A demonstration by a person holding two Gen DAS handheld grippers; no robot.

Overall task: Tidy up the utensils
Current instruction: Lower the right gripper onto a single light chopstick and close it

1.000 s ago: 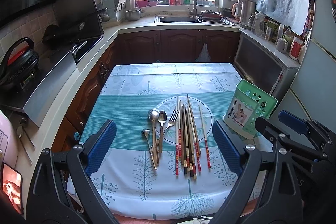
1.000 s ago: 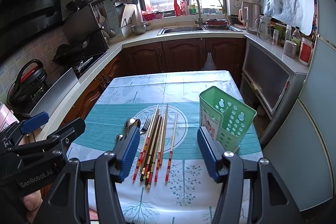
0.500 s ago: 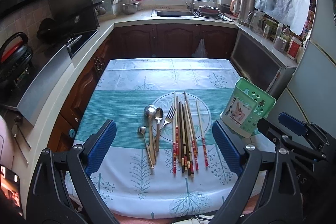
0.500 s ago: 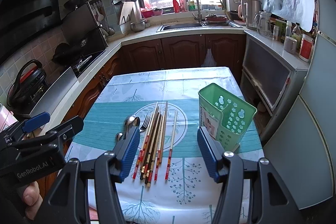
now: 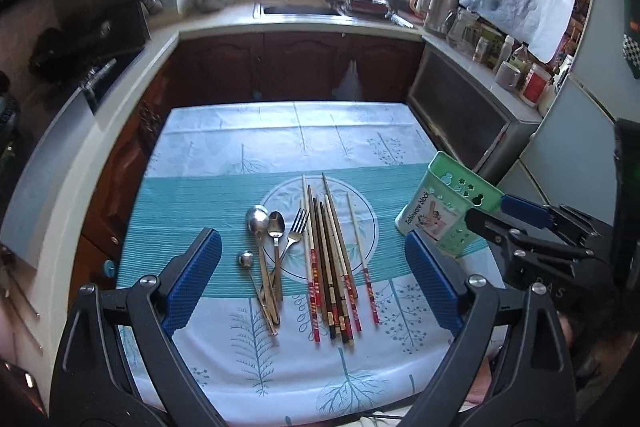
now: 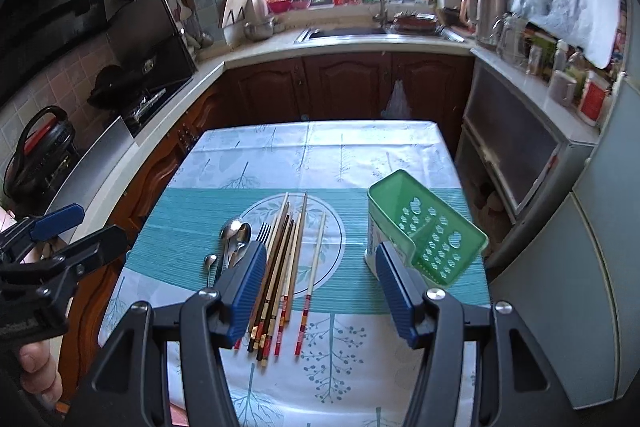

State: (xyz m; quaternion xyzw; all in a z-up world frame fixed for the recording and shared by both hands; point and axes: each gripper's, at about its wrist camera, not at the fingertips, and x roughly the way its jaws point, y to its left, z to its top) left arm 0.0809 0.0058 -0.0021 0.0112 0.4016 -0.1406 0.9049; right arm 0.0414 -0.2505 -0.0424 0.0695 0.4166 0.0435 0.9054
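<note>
Chopsticks (image 5: pixel 330 267) are lying in a loose bundle at the middle of the tablecloth (image 5: pixel 280 147), with spoons (image 5: pixel 262 247) and a fork (image 5: pixel 294 235) just beside them on the left — handles possibly overlapping, though that is hard to tell. A green utensil holder (image 6: pixel 424 231) is standing well apart to the right. The left gripper (image 5: pixel 312 279) and right gripper (image 6: pixel 320 291) are hovering above the near edge — fingers spread wide, gripping nothing.

Spoons (image 5: pixel 266 227) left of chopsticks (image 5: pixel 330 259), holder (image 6: pixel 424 227) at right
</note>
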